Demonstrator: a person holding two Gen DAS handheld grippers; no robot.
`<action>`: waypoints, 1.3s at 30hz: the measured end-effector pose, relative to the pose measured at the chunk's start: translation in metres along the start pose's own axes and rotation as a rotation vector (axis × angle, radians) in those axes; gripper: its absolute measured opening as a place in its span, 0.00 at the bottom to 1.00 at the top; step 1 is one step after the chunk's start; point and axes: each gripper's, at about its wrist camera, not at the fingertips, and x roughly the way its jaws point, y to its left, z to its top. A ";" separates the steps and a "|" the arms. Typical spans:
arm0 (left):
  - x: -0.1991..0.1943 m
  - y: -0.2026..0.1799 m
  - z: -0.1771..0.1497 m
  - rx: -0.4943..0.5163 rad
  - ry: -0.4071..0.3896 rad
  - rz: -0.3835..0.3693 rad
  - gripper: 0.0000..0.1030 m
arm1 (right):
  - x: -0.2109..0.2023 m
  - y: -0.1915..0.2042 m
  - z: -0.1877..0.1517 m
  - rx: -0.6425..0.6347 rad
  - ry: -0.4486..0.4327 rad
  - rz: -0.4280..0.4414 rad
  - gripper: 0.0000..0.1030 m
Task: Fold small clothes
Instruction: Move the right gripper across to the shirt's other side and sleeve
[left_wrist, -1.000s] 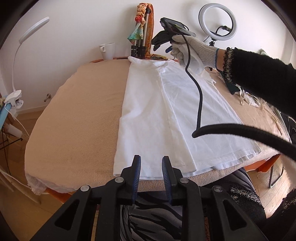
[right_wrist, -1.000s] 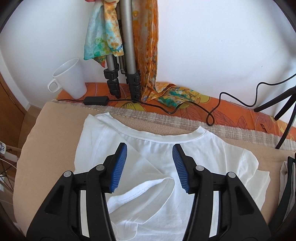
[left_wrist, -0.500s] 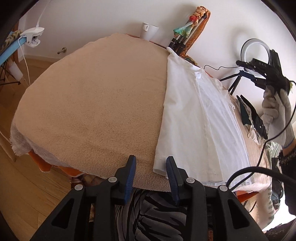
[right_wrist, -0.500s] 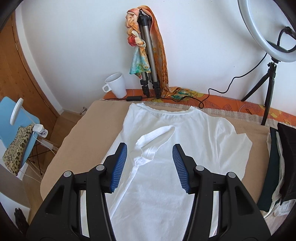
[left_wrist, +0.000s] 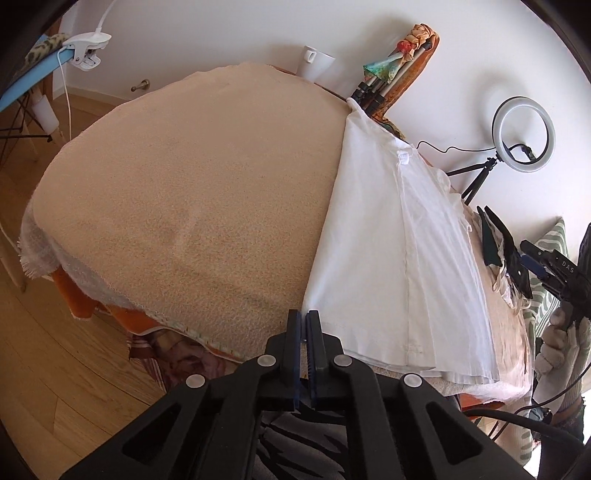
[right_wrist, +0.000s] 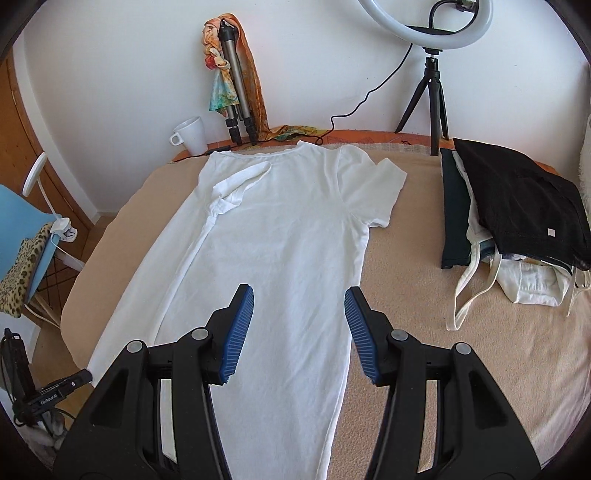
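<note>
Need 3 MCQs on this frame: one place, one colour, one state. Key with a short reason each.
1. Where does the mug stand?
A. at the far edge of the table by the wall
B. on the T-shirt
C. on the pile of clothes

2. What colour is the T-shirt spread on the table?
A. black
B. white
C. orange

3. How do the jaws of the right gripper stand?
A. shut on the T-shirt
B. shut on nothing
C. open, above the T-shirt

Key: 1 A, the mug is at the far edge near the tripod. 2 B, the cloth is plain white. 3 C, a wide gap shows between the blue pads, with nothing gripped.
</note>
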 end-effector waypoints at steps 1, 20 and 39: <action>0.000 -0.001 -0.002 0.008 -0.007 0.021 0.03 | -0.003 -0.004 -0.002 0.009 -0.003 0.000 0.53; -0.035 -0.136 -0.026 0.515 -0.163 -0.003 0.27 | -0.080 -0.071 -0.014 0.093 -0.126 0.019 0.67; 0.047 -0.290 -0.115 0.843 0.071 -0.244 0.27 | -0.113 -0.161 -0.054 0.218 -0.123 -0.009 0.67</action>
